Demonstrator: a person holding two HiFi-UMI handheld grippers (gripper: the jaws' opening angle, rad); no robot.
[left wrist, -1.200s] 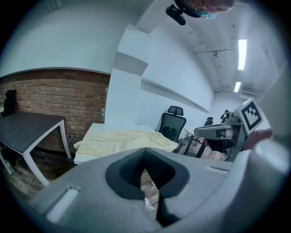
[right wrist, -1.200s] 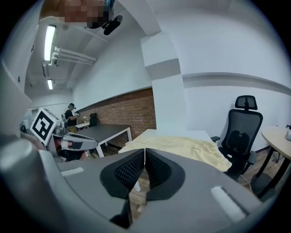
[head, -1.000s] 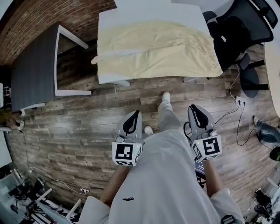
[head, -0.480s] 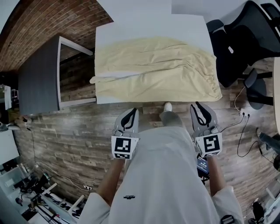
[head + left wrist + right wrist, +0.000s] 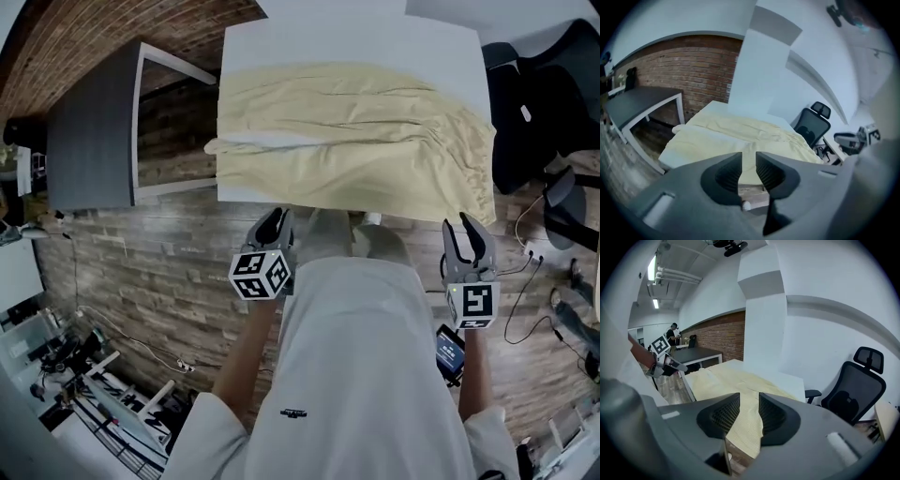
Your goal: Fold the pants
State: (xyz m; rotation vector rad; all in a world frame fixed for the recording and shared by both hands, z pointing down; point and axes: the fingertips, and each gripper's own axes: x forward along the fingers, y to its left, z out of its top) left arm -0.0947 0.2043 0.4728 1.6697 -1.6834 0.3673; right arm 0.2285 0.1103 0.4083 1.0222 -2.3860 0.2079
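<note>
Pale yellow pants (image 5: 356, 141) lie spread flat across a white table (image 5: 356, 37), waistband to the right and legs to the left. My left gripper (image 5: 272, 223) hovers just short of the table's near edge, below the legs. My right gripper (image 5: 466, 230) hangs off the near right corner, below the waistband. Both have just been opening their jaws, and nothing is between them. In the left gripper view the pants (image 5: 740, 133) lie ahead of the parted jaws of that gripper (image 5: 748, 161). The right gripper view shows the pants (image 5: 736, 380) beyond its own gripper (image 5: 749, 404), apart from the cloth.
A dark grey table (image 5: 89, 131) stands left of the white one. A black office chair (image 5: 534, 103) is at the right, with cables (image 5: 525, 267) on the wood floor. Equipment clutter (image 5: 66, 375) fills the lower left. A brick wall (image 5: 689, 65) runs behind.
The person has stepped up to the white table. Both grippers have moved forward to its near edge, the right one outward to the right, and their jaws have parted.
</note>
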